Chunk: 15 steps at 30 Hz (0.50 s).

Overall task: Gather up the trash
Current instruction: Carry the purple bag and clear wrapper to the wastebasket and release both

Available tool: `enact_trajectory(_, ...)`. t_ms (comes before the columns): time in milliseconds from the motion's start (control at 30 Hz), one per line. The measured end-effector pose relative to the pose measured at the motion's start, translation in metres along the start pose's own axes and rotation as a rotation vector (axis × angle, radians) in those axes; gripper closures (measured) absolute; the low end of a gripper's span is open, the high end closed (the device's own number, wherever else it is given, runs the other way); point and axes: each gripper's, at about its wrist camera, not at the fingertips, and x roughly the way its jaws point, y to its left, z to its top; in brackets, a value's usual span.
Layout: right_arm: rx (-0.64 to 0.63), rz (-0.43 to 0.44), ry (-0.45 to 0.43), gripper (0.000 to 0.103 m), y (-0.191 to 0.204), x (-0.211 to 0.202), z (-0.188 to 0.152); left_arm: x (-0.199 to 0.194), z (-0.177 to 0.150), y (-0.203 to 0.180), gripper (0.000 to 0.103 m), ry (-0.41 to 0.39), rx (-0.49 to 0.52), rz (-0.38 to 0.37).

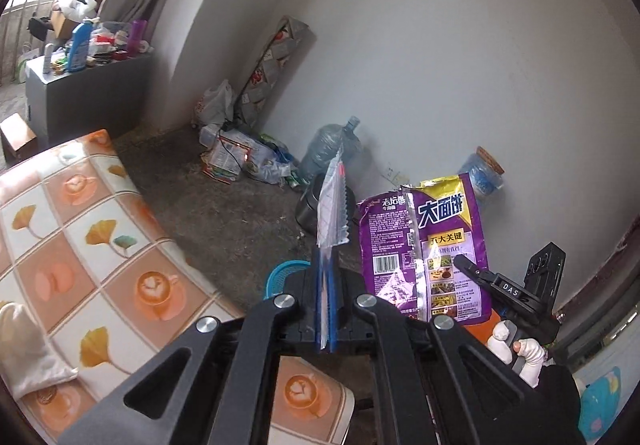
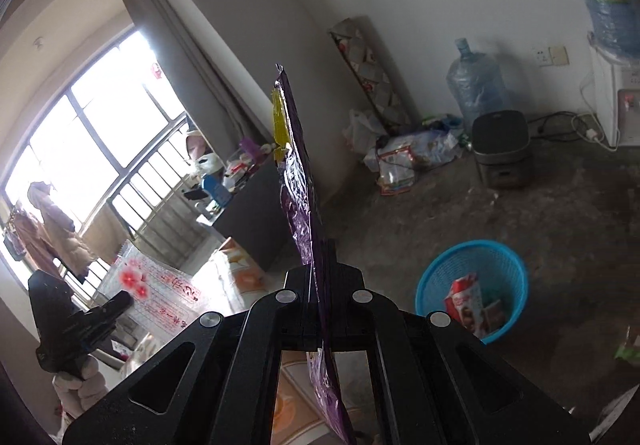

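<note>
Carry step: left tool (image 1: 328, 277) pinching thin clear printed wrapper (image 1: 331, 201), right tool (image 2: 320, 285) pinching purple foil noodle packet (image 2: 298, 181); next, bring both over blue plastic mesh basket (image 2: 472, 287) on the floor and let go.

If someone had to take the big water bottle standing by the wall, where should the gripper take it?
Probably at the neck, from the room side. The water bottle stands upright against the wall, its body looks too wide for the jaws, and only the narrow neck offers a span to close on.
</note>
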Motion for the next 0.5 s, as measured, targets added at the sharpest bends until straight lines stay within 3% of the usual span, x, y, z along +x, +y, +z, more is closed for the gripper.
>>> enact_trajectory(233,-0.047,-0.274,0.035,0.103,-0.046,0.052,-0.014,0.154,0.003,-0.035,0.101,0.240,0.062,0.004)
enact_trajectory(500,0.010,-0.382,0.097,0.103,-0.110,0.142,-0.031,0.303,-0.026,-0.042,0.101,0.445,0.118,0.083)
